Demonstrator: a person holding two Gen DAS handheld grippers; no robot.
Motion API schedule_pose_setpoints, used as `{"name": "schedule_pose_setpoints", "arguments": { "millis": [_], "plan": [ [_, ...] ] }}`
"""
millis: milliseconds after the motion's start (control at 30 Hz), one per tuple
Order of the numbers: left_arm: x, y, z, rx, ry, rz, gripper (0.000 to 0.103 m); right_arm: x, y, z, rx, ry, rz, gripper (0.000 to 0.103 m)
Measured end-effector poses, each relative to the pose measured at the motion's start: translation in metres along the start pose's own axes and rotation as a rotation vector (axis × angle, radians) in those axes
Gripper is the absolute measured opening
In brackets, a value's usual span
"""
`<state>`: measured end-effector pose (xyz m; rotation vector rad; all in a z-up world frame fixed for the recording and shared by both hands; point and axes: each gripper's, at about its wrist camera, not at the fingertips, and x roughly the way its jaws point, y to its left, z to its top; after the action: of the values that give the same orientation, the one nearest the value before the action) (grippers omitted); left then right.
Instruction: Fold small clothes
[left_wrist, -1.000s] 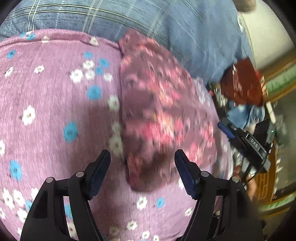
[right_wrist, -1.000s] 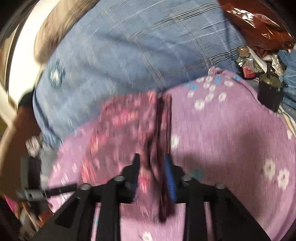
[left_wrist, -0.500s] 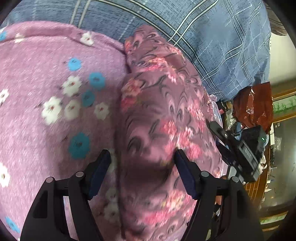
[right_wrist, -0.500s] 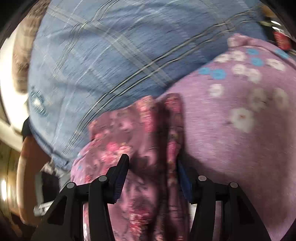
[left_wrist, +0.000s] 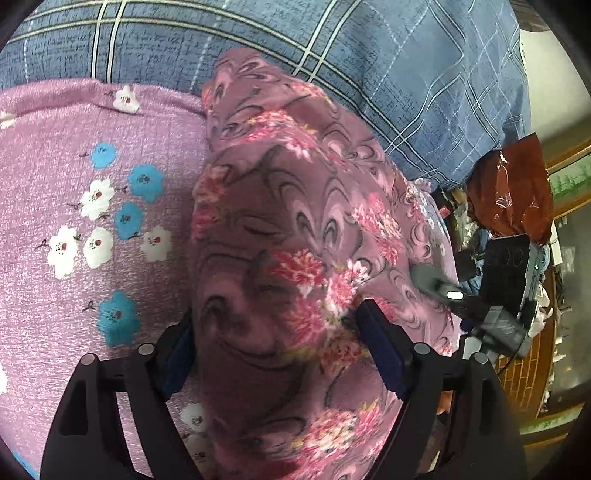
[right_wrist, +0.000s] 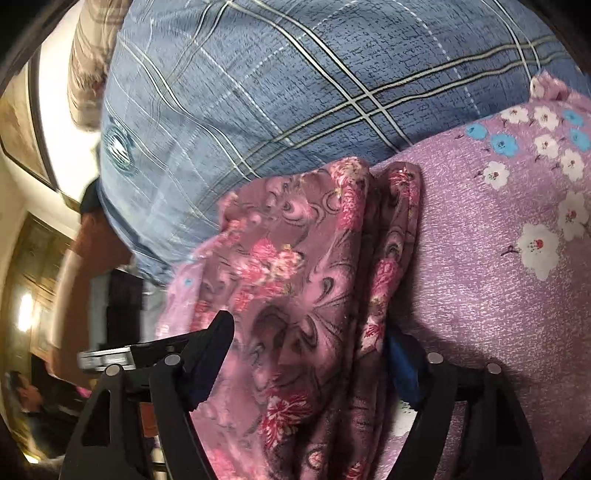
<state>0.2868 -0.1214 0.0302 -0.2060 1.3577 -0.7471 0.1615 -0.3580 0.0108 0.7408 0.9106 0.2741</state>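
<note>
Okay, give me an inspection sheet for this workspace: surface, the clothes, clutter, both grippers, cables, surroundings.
Surface: lilac cloth with white and blue flowers, spread over a blue plaid sheet.
Job's things: dark pink floral garment, bunched in folds on the lilac cloth, its far end at the plaid sheet.
Clutter: crumpled red-brown wrapper and dark devices beside the cloth's edge.
Grippers: left gripper open, garment between its jaws, which have just been opening; right gripper open, jaws just widened, garment folds lying between them.
Cables: nothing seen clearly.
Surroundings: pale wall and wooden furniture; a person sits low at the right view's edge.
</note>
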Motion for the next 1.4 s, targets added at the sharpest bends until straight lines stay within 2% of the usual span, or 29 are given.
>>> {"name": "schedule_pose_setpoints", "arguments": {
  "millis": [67,100,167,233,333,400,633,900,1033,1200,1300,1400],
  "plan": [
    [-0.002,-0.007,-0.002,0.014,-0.032,0.06,0.056,0.004,0.009,-0.001,-0.043,-0.013,-0.086,0.046],
    [-0.003,-0.011,-0.003,0.031,-0.04,0.084,0.051,0.003,0.015,-0.002,-0.066,-0.034,-0.115,0.034],
    [-0.011,-0.025,-0.009,0.102,-0.08,0.146,0.03,-0.004,0.03,-0.006,-0.141,-0.084,-0.174,0.028],
    [-0.022,-0.041,-0.017,0.172,-0.13,0.202,0.027,-0.007,0.044,-0.011,-0.192,-0.109,-0.218,0.027],
    [-0.033,-0.052,-0.028,0.208,-0.174,0.246,0.026,-0.014,0.063,-0.017,-0.231,-0.137,-0.278,0.026],
    [-0.042,-0.055,-0.034,0.208,-0.196,0.249,0.026,-0.022,0.073,-0.021,-0.233,-0.158,-0.288,0.027],
    [-0.071,-0.05,-0.059,0.157,-0.224,0.203,0.026,-0.045,0.106,-0.042,-0.265,-0.191,-0.317,0.027],
    [-0.115,-0.035,-0.099,0.072,-0.232,0.13,0.026,-0.068,0.147,-0.076,-0.265,-0.188,-0.281,0.027],
    [-0.144,-0.02,-0.123,0.029,-0.241,0.114,0.026,-0.078,0.17,-0.097,-0.252,-0.193,-0.23,0.027],
    [-0.169,0.003,-0.145,-0.059,-0.209,0.091,0.026,-0.084,0.201,-0.123,-0.236,-0.166,-0.138,0.026],
    [-0.18,0.014,-0.162,-0.082,-0.198,0.117,0.026,-0.084,0.209,-0.136,-0.189,-0.142,-0.051,0.026],
    [-0.177,0.027,-0.175,-0.094,-0.177,0.182,0.026,-0.075,0.199,-0.148,-0.081,-0.102,0.048,0.026]
  ]
}}
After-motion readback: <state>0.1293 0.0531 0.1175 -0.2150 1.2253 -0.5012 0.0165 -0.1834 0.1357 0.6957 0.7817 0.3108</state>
